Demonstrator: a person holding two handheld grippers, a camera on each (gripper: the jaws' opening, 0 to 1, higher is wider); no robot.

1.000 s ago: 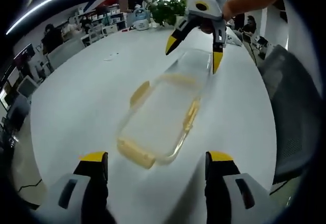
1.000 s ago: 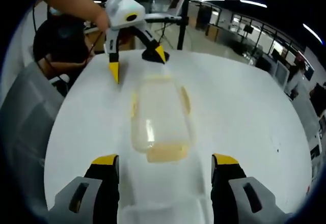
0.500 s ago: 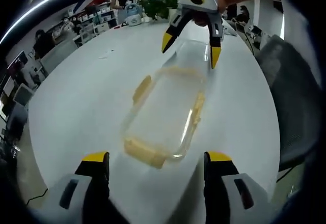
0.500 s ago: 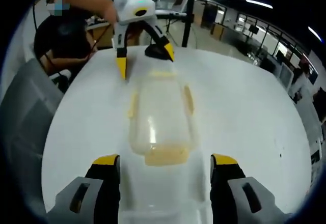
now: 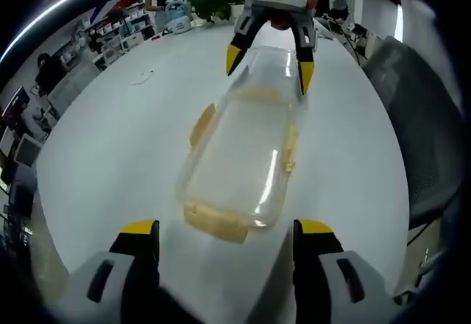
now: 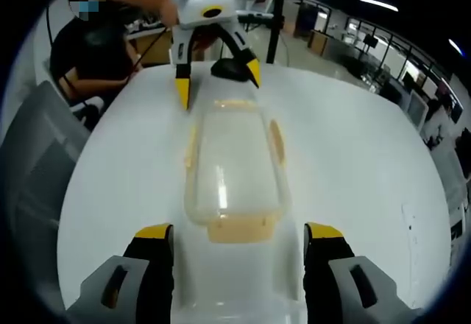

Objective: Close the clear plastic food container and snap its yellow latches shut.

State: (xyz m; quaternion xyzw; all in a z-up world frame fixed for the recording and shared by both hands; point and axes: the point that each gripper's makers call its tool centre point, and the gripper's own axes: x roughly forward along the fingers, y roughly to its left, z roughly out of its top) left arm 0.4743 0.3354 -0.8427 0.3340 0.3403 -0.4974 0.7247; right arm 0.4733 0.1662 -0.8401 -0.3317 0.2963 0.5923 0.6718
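Left gripper view: lying lengthwise on a white table (image 5: pixel 110 140), a clear plastic container (image 5: pixel 243 147) with its lid on, running from near the bottom centre up towards the top. Yellow latches along its sides (image 5: pixel 201 124) and another at the near end (image 5: pixel 215 223). At the bottom, the left gripper (image 5: pixel 224 228) with its 2 yellow-tipped jaws spread wide, holding nothing, the container's near end just ahead of the gap. At the far end, the right gripper (image 5: pixel 266 66), held by a hand, jaws apart and straddling the container's far end. Green plant (image 5: pixel 213 0) at the far edge of the table.

Right gripper view: same container (image 6: pixel 232 166) seen from the opposite end, yellow latch (image 6: pixel 239 228) nearest. Right gripper (image 6: pixel 239 232) at the bottom, jaws wide, gripping nothing. Left gripper (image 6: pixel 217 81) at the far end, jaws open on either side of the container. Grey chair (image 6: pixel 33 162) beside the table (image 6: pixel 368 162).
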